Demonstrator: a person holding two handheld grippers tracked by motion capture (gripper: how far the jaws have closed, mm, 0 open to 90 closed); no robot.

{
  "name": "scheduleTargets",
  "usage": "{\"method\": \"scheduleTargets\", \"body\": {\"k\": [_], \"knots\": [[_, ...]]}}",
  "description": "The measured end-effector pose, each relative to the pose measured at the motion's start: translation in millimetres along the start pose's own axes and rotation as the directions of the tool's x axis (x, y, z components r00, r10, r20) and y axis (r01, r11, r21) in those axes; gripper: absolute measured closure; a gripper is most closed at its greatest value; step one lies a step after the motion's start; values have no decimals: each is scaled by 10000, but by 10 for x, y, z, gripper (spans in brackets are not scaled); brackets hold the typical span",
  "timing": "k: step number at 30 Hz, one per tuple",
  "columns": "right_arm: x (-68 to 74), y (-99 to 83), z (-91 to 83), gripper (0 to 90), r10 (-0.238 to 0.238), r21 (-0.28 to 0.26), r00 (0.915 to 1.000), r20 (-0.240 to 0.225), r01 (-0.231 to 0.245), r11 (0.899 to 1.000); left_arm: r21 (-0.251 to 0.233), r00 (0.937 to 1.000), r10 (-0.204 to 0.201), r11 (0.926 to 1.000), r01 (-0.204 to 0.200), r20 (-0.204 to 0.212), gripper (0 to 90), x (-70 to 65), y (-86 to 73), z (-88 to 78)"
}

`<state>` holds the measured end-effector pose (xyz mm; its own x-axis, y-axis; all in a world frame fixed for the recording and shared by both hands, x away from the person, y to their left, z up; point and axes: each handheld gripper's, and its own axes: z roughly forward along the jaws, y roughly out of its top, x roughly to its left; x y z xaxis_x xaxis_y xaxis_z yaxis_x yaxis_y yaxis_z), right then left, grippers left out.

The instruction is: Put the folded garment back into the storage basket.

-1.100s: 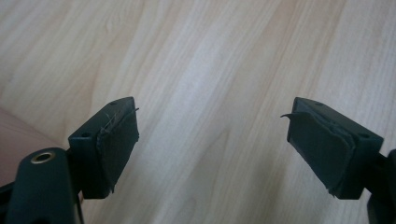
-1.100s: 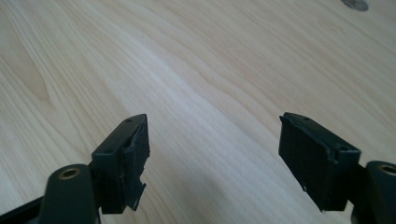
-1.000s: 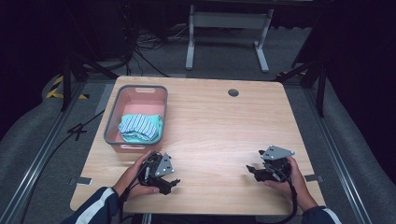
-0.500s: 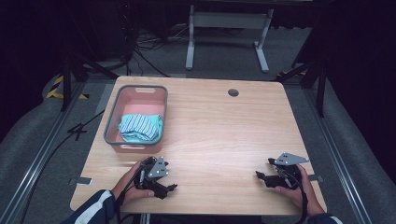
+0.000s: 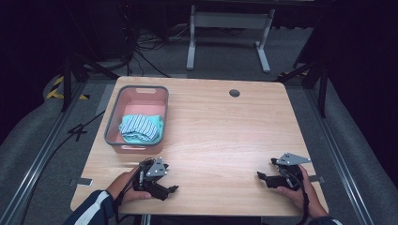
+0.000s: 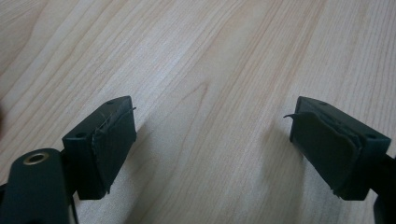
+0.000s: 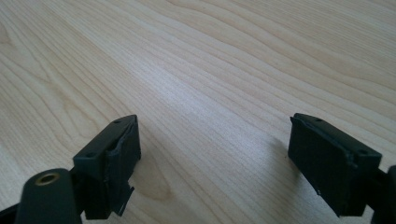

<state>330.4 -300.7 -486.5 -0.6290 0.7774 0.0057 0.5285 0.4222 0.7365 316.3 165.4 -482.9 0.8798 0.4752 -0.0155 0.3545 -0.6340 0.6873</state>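
Observation:
My left gripper (image 5: 172,189) rests low on the wooden table (image 5: 220,136) near the front left, held by a hand in a striped sleeve. Its jaws stand wide apart over bare wood in the left gripper view (image 6: 212,144), nothing between them. My right gripper (image 5: 259,175) sits near the front right edge, also held low. Its jaws are spread wide over bare wood in the right gripper view (image 7: 214,161). A pink basket with a grey rim (image 5: 114,117) stands at the left of the table and holds a folded striped cloth (image 5: 140,127).
A round cable hole (image 5: 234,93) lies near the table's far edge. Dark floor, cables and a metal stand (image 5: 228,21) lie beyond the table. Bare wood stretches between the two grippers and across the middle.
Both grippers have drawn back toward the front edge of the table and lowered. The right one has moved further right and nearer to the person.

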Motion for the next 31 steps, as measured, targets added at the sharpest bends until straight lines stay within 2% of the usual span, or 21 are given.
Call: {"method": "scheduleTargets", "body": {"k": [31], "knots": [[-11, 2, 5, 167, -24, 7, 10000, -26, 24, 10000, 44, 9999, 81, 10000, -81, 110, 119, 22, 17, 21]]}}
